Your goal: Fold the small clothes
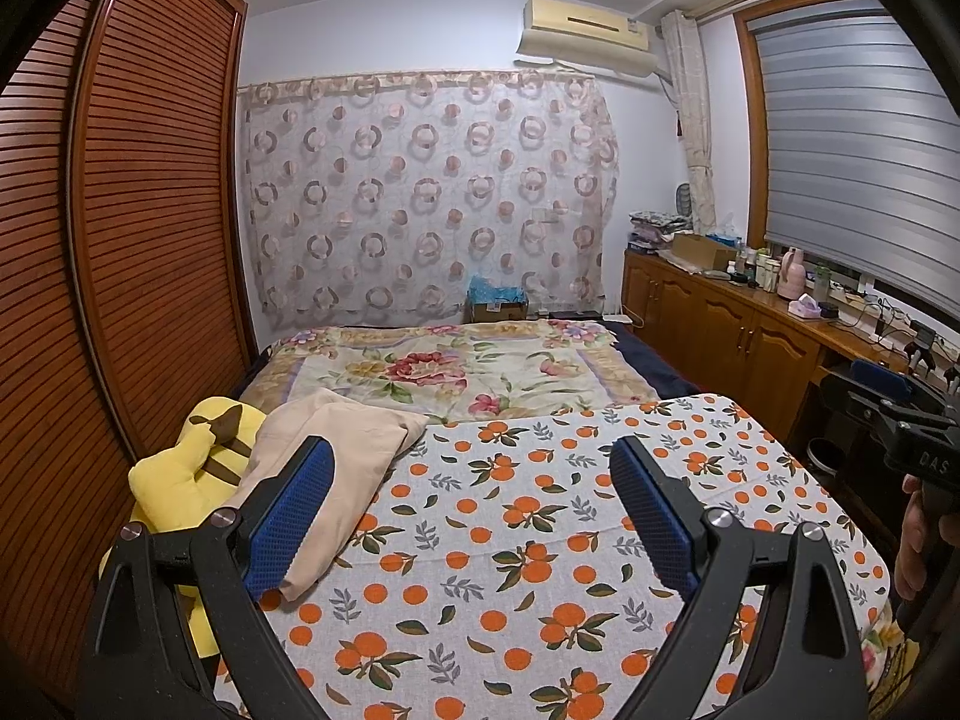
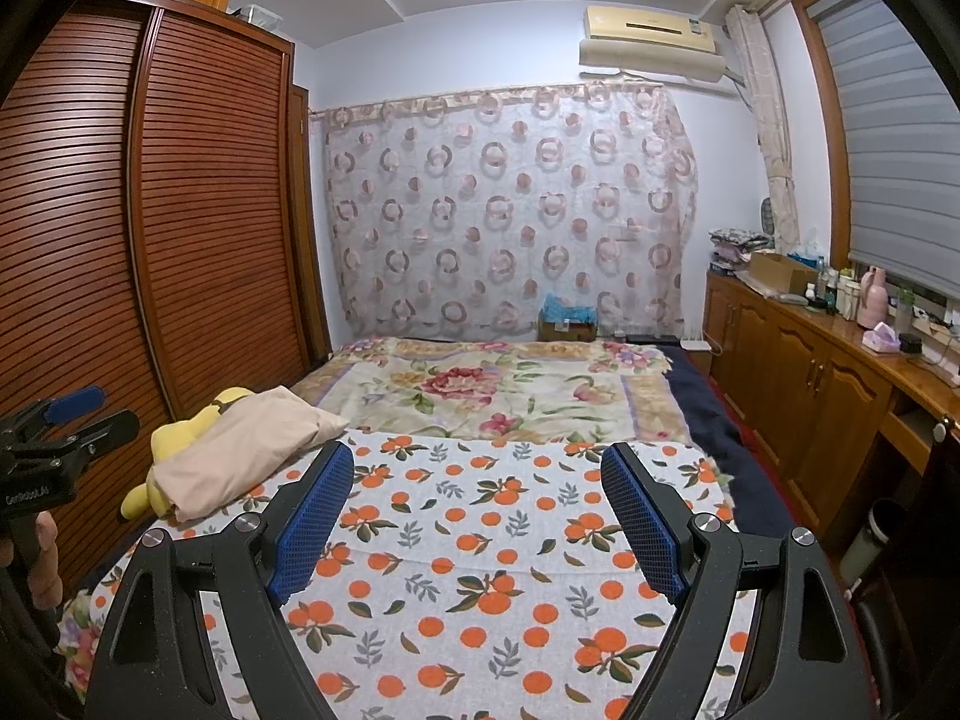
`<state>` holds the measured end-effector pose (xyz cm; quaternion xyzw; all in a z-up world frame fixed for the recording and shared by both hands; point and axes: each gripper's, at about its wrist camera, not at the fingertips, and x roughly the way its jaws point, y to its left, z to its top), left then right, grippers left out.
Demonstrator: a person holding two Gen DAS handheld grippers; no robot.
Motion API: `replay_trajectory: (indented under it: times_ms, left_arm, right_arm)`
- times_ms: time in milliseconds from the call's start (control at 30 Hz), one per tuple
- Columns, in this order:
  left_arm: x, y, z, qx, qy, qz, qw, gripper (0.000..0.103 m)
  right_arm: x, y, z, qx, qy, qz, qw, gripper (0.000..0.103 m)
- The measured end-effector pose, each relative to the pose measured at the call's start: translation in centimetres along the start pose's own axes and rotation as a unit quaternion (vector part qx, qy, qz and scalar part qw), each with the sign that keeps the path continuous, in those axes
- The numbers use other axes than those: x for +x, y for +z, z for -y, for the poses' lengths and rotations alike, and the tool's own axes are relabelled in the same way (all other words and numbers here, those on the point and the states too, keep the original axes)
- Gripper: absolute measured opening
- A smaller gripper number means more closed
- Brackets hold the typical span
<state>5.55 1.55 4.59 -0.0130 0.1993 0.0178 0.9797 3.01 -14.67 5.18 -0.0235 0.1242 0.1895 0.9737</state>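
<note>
A beige garment [image 1: 324,468] lies bunched at the left of the orange-print cloth [image 1: 516,540], partly on a yellow plush toy [image 1: 180,474]. It also shows in the right wrist view [image 2: 240,456], left of the print cloth [image 2: 480,540]. My left gripper [image 1: 474,468] is open and empty above the cloth, its left finger [image 1: 288,516] over the garment's edge. My right gripper [image 2: 477,474] is open and empty above the cloth's middle. Each gripper shows at the edge of the other's view, the right one [image 1: 900,420] and the left one [image 2: 54,426].
A floral blanket [image 1: 456,366] covers the bed beyond the cloth. A louvred wooden wardrobe [image 1: 120,228] stands on the left. A wooden cabinet [image 1: 732,324] with bottles and boxes runs along the right, a bin [image 2: 870,540] beside it. A patterned curtain [image 1: 420,192] hangs at the back.
</note>
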Motion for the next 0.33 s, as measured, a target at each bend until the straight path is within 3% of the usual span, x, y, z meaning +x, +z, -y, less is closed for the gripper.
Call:
replay_trajectory:
  times_ms: [333]
  left_arm:
    - [-0.20, 0.02, -0.05, 0.000, 0.000, 0.001, 1.0000, 0.094]
  right_arm:
    - [0.16, -0.15, 0.09, -0.001, 0.000, 0.001, 1.000, 0.086]
